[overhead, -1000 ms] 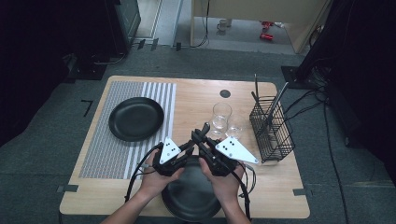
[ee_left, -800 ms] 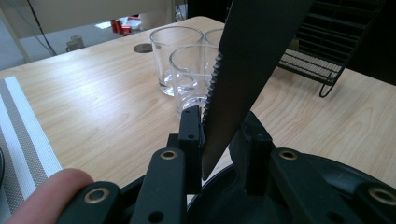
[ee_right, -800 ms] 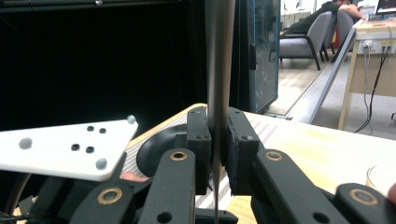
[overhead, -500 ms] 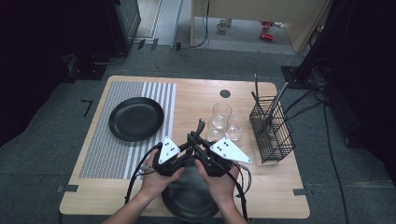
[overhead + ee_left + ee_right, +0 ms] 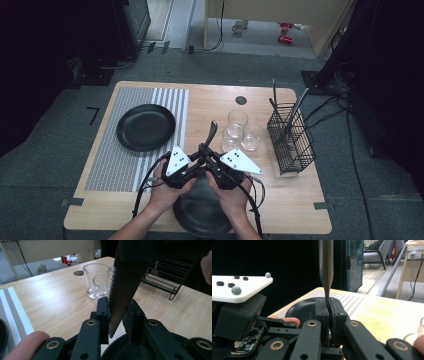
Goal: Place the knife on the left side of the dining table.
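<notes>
Knife (image 5: 212,134) is held upright above the near plate (image 5: 202,212), handle uppermost. Its blade is pinched by the right tool (image 5: 329,312); the left tool (image 5: 117,315) stands spread around the tip.

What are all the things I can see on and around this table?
knife: one, dark, toothed edge, held upright above the near plate, between both pairs of jaws
plates: two, black; far plate on the striped mat, near plate at the table's front edge
striped mat: one, grey and white, left part of the table
glasses: three, clear, mid-table
wire basket: one, black, right side, with utensils standing in it
table: one, light wood
left hand-held gripper: black, jaws beside the blade
right hand-held gripper: black, shut on the knife
hands: two, holding the grippers
</notes>
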